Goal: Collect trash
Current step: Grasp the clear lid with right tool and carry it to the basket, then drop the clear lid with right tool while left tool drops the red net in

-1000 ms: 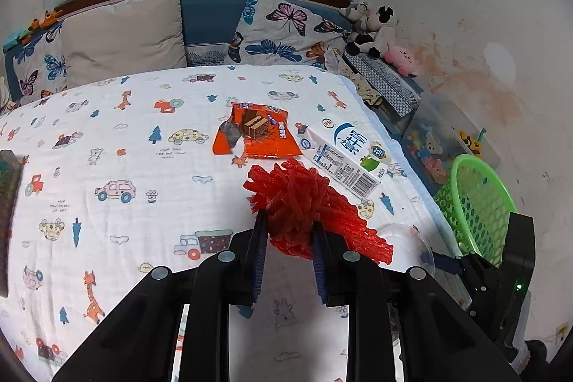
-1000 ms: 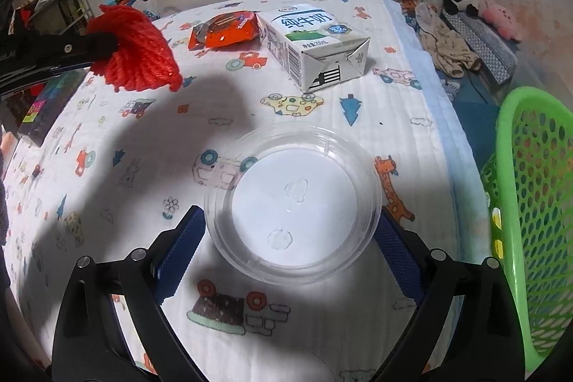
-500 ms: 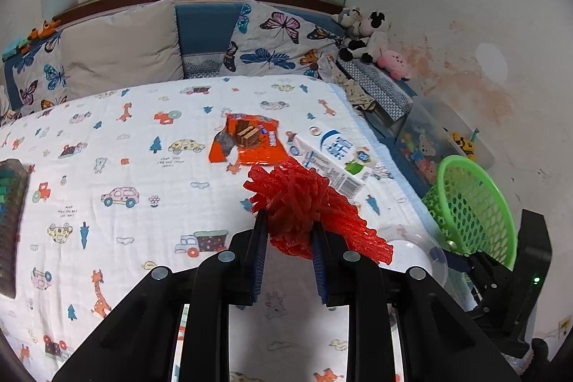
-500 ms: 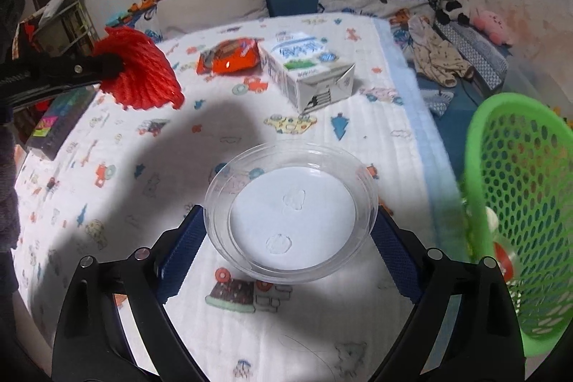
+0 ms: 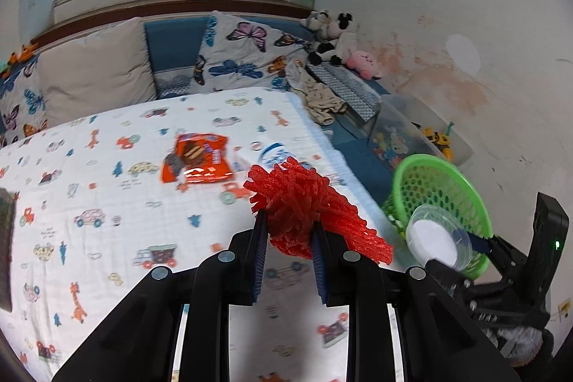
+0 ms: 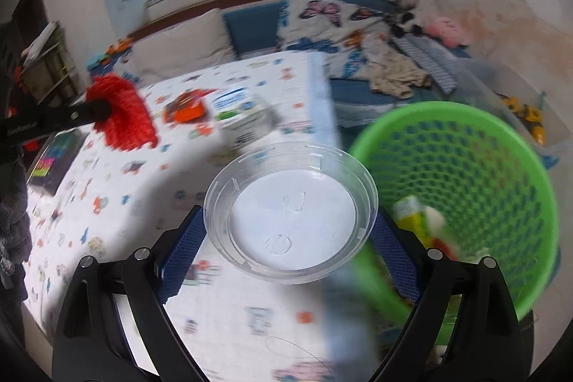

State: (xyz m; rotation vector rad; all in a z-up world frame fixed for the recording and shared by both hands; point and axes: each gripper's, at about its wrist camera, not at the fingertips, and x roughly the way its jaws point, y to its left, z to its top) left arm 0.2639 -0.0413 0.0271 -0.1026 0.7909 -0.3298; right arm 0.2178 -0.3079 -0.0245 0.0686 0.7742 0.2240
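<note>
Beside the cartoon-print bed (image 5: 107, 203), the right gripper (image 6: 286, 231) clamps a clear round plastic lid (image 6: 292, 213) across its rim. It looks light and slippery. The left gripper (image 5: 288, 231) pinches a soft red foam net (image 5: 304, 206).

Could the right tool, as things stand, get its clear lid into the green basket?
Probably yes. The right tool grips the clear lid at its sides, right beside the green basket, whose mouth is open. Some trash lies inside, but nothing blocks the way.

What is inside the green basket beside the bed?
Inside the green basket, a yellow-green and white carton-like piece of trash lies near the bottom, blurred. The clear lid and basket wall hide the rest.
</note>
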